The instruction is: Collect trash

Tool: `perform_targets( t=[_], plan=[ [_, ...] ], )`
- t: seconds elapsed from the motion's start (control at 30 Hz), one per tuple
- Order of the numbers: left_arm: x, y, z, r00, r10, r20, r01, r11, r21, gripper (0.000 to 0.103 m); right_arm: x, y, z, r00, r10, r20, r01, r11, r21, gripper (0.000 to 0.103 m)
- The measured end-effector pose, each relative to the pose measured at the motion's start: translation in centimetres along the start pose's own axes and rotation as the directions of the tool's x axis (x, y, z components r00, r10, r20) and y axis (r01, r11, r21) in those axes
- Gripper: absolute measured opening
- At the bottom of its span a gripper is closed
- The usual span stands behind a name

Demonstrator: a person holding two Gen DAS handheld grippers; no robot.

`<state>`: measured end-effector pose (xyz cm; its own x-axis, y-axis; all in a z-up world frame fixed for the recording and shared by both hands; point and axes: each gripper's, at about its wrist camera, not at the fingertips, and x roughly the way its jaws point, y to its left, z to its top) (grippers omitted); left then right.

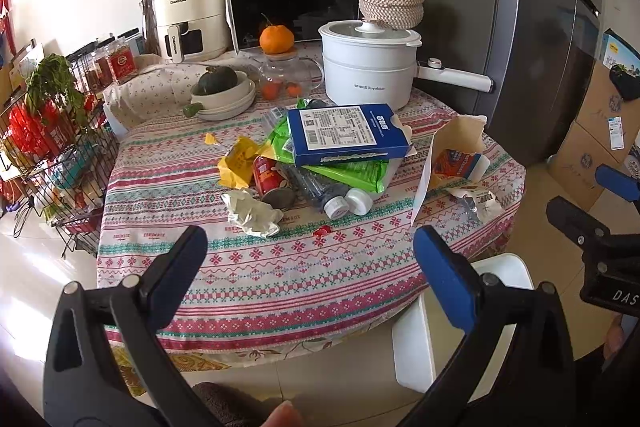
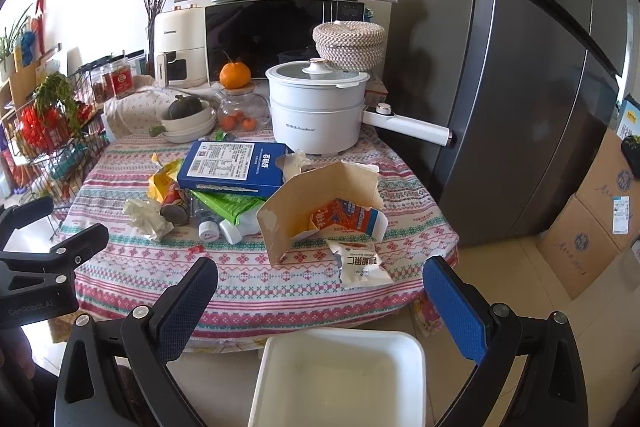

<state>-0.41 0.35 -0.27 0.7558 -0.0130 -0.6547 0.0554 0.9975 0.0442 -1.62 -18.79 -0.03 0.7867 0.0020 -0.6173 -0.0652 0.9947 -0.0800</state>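
On the surface (image 2: 248, 291) the trash sat piled mid-cloth, around 12 o'clock from both tongs, which hung wide open holding nothing. Right tongs (image 2: 320, 285) looked nearest the white snack wrapper (image 2: 362, 263), long axis running toward me, torn carton (image 2: 320, 207) just behind it. Left tongs (image 1: 310, 251) faced the crumpled tissue (image 1: 252, 211) and red can (image 1: 269, 175). White bin (image 2: 340, 375) waited at 6 o'clock, and I'd guess nothing blocked the wrapper.

A white pot (image 2: 318, 115), an orange (image 2: 235, 75) and a big grey fridge (image 2: 520, 87) sit behind the round table (image 2: 248, 283).
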Motion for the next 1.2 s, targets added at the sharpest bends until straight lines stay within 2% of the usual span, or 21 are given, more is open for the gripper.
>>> perform_targets(
  t=[1.2],
  plan=[
    [-0.15, 0.52, 0.00, 1.000, 0.007, 0.007, -0.007, 1.000, -0.005, 0.102, 0.07, 0.39, 0.27, 1.000, -0.001, 0.002, 0.001, 1.000, -0.010, 0.103]
  ],
)
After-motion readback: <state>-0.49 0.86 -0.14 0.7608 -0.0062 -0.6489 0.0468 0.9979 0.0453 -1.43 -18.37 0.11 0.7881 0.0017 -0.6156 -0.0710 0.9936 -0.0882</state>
